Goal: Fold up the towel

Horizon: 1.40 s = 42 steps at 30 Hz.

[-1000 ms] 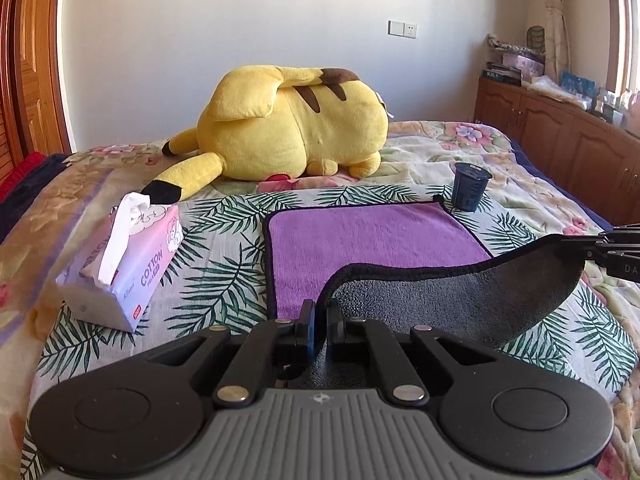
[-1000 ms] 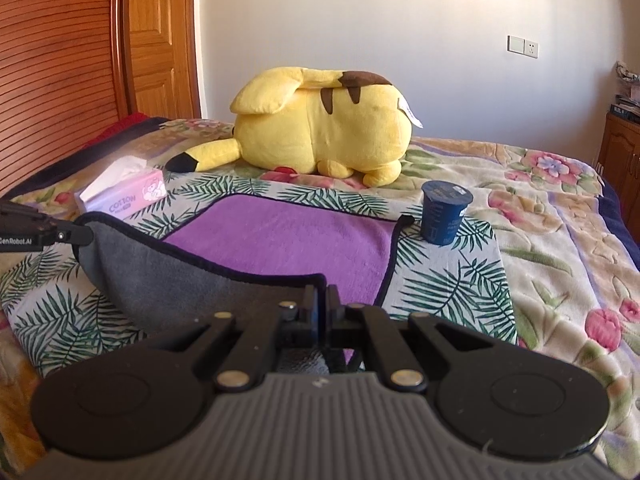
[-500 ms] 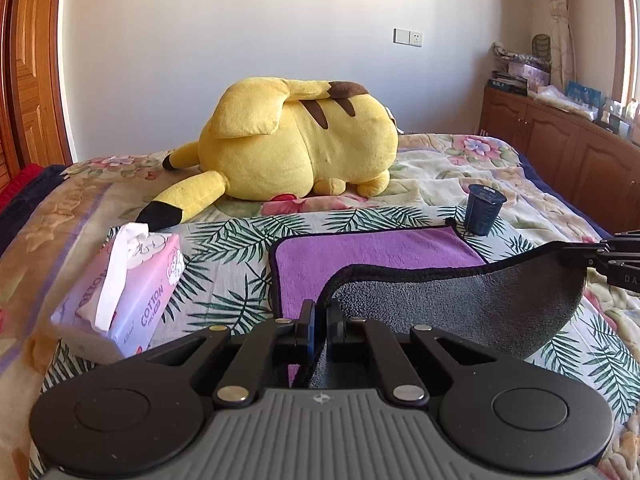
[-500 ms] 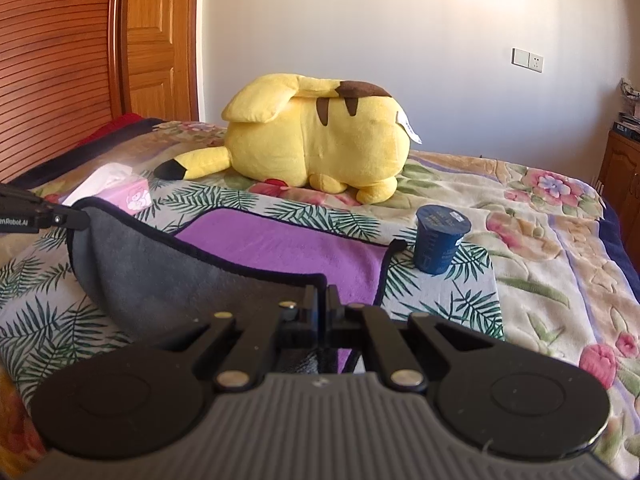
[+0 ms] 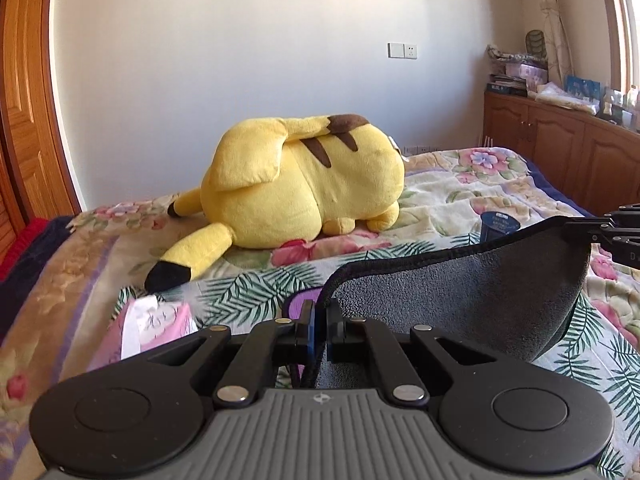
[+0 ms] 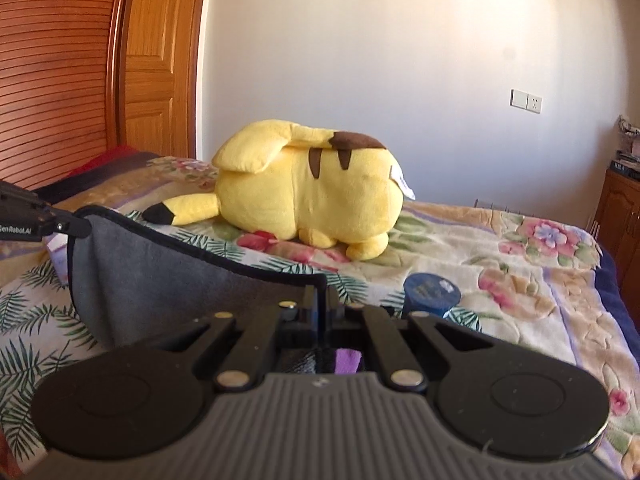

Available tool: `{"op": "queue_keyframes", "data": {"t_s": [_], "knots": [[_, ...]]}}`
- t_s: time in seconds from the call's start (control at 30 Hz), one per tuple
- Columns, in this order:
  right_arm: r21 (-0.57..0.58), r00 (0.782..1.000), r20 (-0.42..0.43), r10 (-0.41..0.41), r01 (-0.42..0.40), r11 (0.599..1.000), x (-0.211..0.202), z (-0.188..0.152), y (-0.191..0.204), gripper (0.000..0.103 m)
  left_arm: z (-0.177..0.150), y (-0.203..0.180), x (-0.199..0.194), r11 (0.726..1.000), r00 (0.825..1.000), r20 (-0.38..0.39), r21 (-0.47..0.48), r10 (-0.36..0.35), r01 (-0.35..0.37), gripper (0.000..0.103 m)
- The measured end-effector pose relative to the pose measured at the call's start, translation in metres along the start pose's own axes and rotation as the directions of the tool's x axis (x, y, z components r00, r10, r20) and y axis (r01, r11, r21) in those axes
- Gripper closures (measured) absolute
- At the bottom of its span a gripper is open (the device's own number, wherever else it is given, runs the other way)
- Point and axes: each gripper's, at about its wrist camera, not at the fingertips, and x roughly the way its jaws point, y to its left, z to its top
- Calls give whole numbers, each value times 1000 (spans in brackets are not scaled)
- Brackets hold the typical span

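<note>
The towel (image 5: 472,292) is purple on one face and grey on the other, with a black hem. Its near edge hangs lifted above the bed, grey side facing me, stretched between both grippers. My left gripper (image 5: 320,316) is shut on the towel's left corner. My right gripper (image 6: 321,300) is shut on the right corner; the towel (image 6: 160,280) sags leftward from it. The right gripper also shows at the right edge of the left wrist view (image 5: 576,227), and the left gripper at the left edge of the right wrist view (image 6: 82,227). Only slivers of purple show.
A big yellow plush toy (image 5: 304,188) lies across the bed behind the towel. A dark blue cup (image 6: 430,294) stands at the towel's far right. A pink tissue box (image 5: 152,328) sits left. Wooden cabinets (image 5: 560,148) line the right wall.
Both grippers have carried the towel's near edge up and forward toward the plush toy. The grey underside now covers nearly all the purple face that showed before.
</note>
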Motion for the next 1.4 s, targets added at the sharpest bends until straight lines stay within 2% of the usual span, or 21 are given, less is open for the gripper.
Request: {"op": "queue_keyframes", "data": {"t_s": [0.33, 0.83, 1.1, 1.4], "knots": [[-50, 999, 30, -34, 35, 998, 13, 19, 1, 99, 14, 2, 13, 999, 999, 32, -25, 25, -24, 103], [-66, 995, 29, -100, 102, 993, 57, 19, -11, 99, 31, 2, 64, 996, 996, 45, 42, 71, -73, 103], [-66, 992, 0, -125, 124, 990, 86, 6, -22, 99, 28, 4, 105, 997, 997, 9, 35, 72, -72, 103], [-96, 990, -47, -133, 128, 987, 125, -18, -25, 99, 10, 2, 154, 996, 995, -51, 45, 83, -80, 103]]}}
